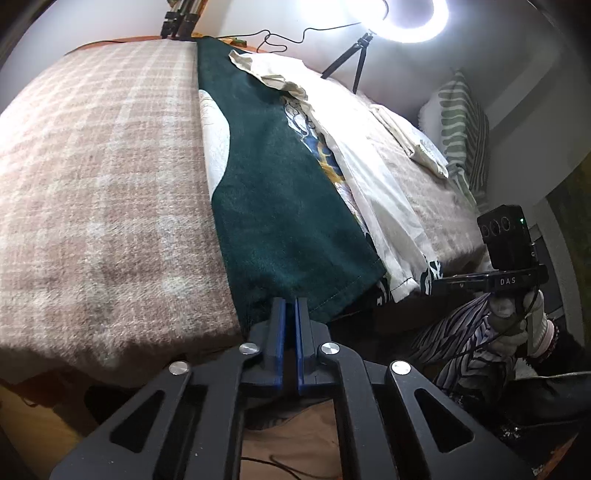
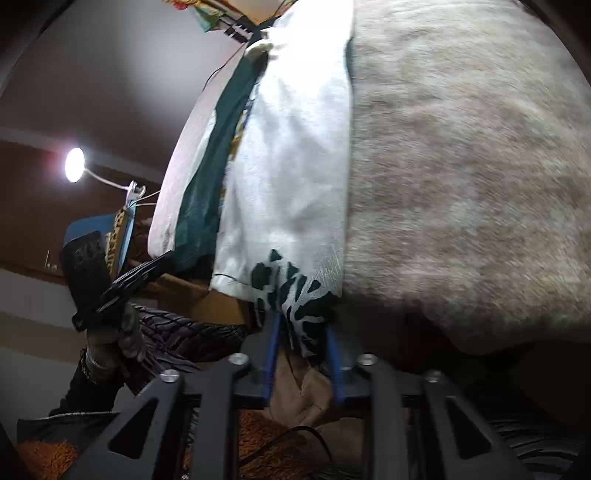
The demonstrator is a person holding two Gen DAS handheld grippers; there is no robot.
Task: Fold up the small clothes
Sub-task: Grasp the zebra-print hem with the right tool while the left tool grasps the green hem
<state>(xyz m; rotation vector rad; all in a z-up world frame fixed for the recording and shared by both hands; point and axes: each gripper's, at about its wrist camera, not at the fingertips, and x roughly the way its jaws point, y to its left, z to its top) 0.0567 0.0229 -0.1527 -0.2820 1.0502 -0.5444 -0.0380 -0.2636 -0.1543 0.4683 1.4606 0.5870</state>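
Note:
A dark green garment (image 1: 273, 192) lies stretched along the plaid bed blanket (image 1: 103, 184). Its near hem hangs at the bed's edge, where my left gripper (image 1: 290, 301) is shut on it, the blue pads nearly touching. Beside it on the right lies white cloth (image 1: 369, 177) whose near corner carries a dark print. My right gripper (image 2: 303, 325) is shut on that printed corner (image 2: 291, 291), which bunches between the blue pads. The right gripper (image 1: 439, 285) also shows in the left wrist view, and the left gripper (image 2: 168, 255) in the right wrist view, at the green hem (image 2: 195, 254).
A folded cream cloth (image 1: 413, 136) and a striped pillow (image 1: 461, 125) sit at the bed's far right. A ring light (image 1: 413, 18) on a tripod (image 1: 354, 62) stands behind the bed. A lamp (image 2: 75, 164) glows at the left. Gloved hands (image 1: 517, 314) hold the grippers.

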